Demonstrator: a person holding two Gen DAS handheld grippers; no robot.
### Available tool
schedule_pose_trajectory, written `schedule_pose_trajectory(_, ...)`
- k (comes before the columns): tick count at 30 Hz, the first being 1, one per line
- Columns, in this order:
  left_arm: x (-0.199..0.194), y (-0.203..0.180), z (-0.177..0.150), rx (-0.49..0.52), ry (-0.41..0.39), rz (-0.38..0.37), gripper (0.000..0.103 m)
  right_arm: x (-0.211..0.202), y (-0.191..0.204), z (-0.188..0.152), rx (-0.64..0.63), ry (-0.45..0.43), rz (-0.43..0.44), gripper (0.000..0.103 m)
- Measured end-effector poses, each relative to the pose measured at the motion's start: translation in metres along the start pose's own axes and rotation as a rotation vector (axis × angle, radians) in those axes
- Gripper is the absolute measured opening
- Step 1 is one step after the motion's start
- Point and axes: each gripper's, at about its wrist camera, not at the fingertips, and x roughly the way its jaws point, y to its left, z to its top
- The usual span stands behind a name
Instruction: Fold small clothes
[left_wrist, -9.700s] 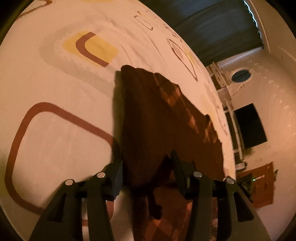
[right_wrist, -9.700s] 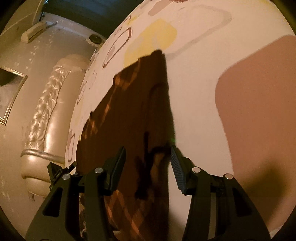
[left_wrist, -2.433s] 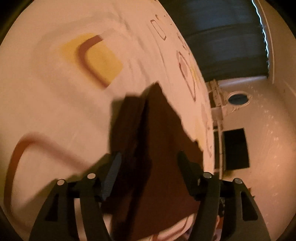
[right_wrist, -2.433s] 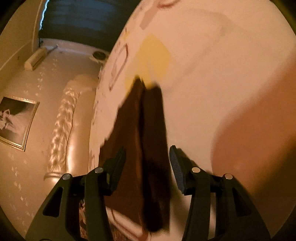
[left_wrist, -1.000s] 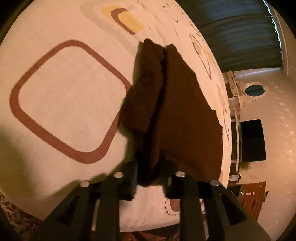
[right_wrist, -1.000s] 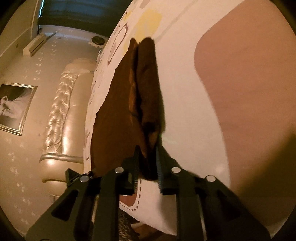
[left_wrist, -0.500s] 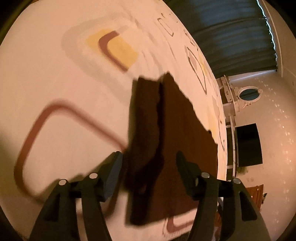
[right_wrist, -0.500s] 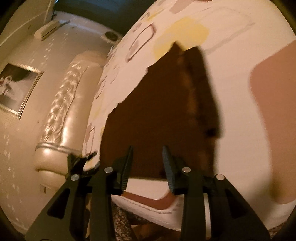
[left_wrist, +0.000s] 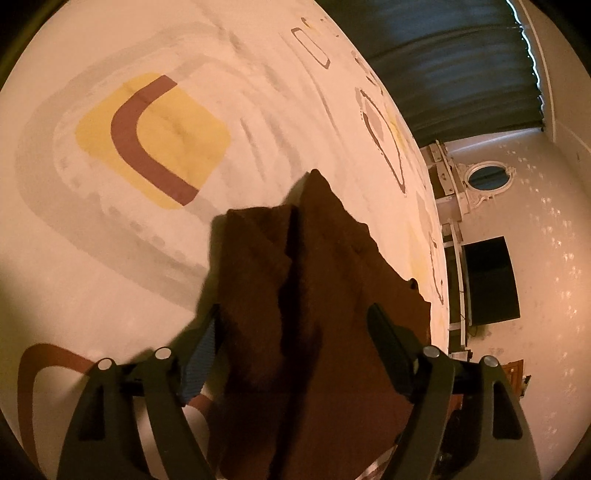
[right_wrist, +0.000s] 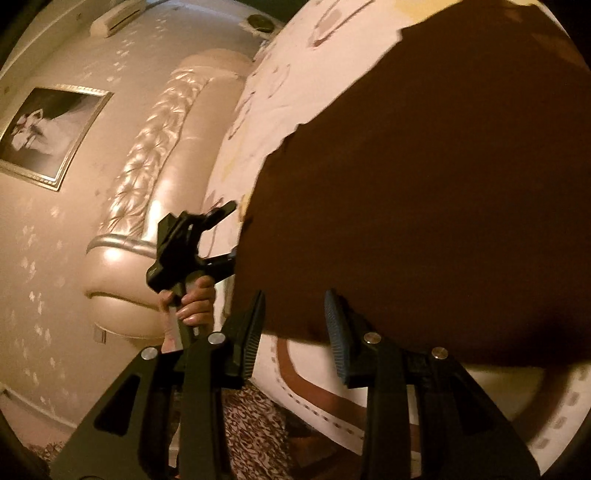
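Note:
A dark brown garment lies folded on the patterned bedspread, a lengthwise crease running down its middle. My left gripper is open, its fingers on either side of the garment's near end, holding nothing. In the right wrist view the same garment fills the upper right, lying flat near the bed's edge. My right gripper is open and empty at the garment's near edge. The left gripper, held in a hand, also shows there at the garment's left side.
The bedspread's edge drops off just below the garment. A padded headboard and a framed picture stand to the left. Dark curtains, a dresser with an oval mirror and a dark screen lie beyond the bed.
Both grippers were shut on the garment's near end a second ago; both have let go and opened. The right gripper has swung left and closer to the garment's edge.

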Motion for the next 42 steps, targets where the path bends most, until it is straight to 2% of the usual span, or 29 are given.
schedule_pose_trajectory(2, 0.000, 0.002, 0.002, -0.009, 0.003, -0.010, 0.076, 0.009, 0.003, -0.003, -0.007, 0.014, 0.014, 0.040)
schedule_pose_trajectory(4, -0.001, 0.003, 0.003, -0.015, 0.007, -0.013, 0.076, 0.020, -0.004, -0.008, 0.004, 0.039, -0.014, 0.040)
schedule_pose_trajectory(6, 0.001, 0.001, 0.004, -0.001, 0.006, 0.008, 0.071, 0.025, -0.015, -0.016, 0.019, 0.047, -0.011, 0.039)
schedule_pose_trajectory(8, 0.005, -0.002, 0.004, 0.025, 0.015, 0.048, 0.049, 0.024, -0.024, -0.021, 0.033, 0.027, 0.018, 0.037)
schedule_pose_trajectory(9, 0.008, -0.004, 0.004, 0.037, 0.023, 0.075, 0.043, 0.024, -0.025, -0.022, 0.035, 0.023, 0.024, 0.037)
schedule_pose_trajectory(11, 0.014, -0.005, 0.005, 0.045, 0.047, 0.103, 0.019, 0.024, -0.024, -0.025, 0.024, 0.012, 0.022, 0.037)
schedule_pose_trajectory(13, 0.017, -0.003, 0.007, 0.022, 0.058, 0.100, 0.014, 0.024, -0.022, -0.028, -0.006, 0.005, 0.010, 0.036)
schedule_pose_trajectory(15, 0.016, -0.006, 0.007, 0.021, 0.058, 0.113, 0.013, 0.024, -0.022, -0.031, -0.018, -0.004, 0.011, 0.035)
schedule_pose_trajectory(18, 0.014, -0.016, 0.007, 0.049, 0.049, 0.147, 0.012, 0.022, -0.027, -0.033, -0.004, -0.012, 0.021, 0.029)
schedule_pose_trajectory(20, 0.011, -0.021, 0.007, 0.045, 0.043, 0.152, 0.012, 0.021, -0.031, -0.035, 0.014, -0.015, 0.031, 0.024)
schedule_pose_trajectory(24, 0.005, -0.032, 0.007, 0.004, 0.039, 0.130, 0.011, 0.020, -0.035, -0.037, 0.025, -0.021, 0.044, 0.024)
schedule_pose_trajectory(35, 0.006, -0.124, -0.009, 0.125, 0.036, 0.152, 0.011, 0.019, -0.038, -0.039, 0.016, -0.028, 0.052, 0.024)
schedule_pose_trajectory(39, 0.019, -0.164, -0.024, 0.170, 0.054, 0.158, 0.011, 0.013, -0.041, -0.039, 0.057, -0.004, 0.085, 0.031)
schedule_pose_trajectory(42, 0.033, -0.192, -0.037, 0.199, 0.069, 0.156, 0.011, 0.002, -0.040, -0.038, 0.055, 0.013, 0.078, 0.041)
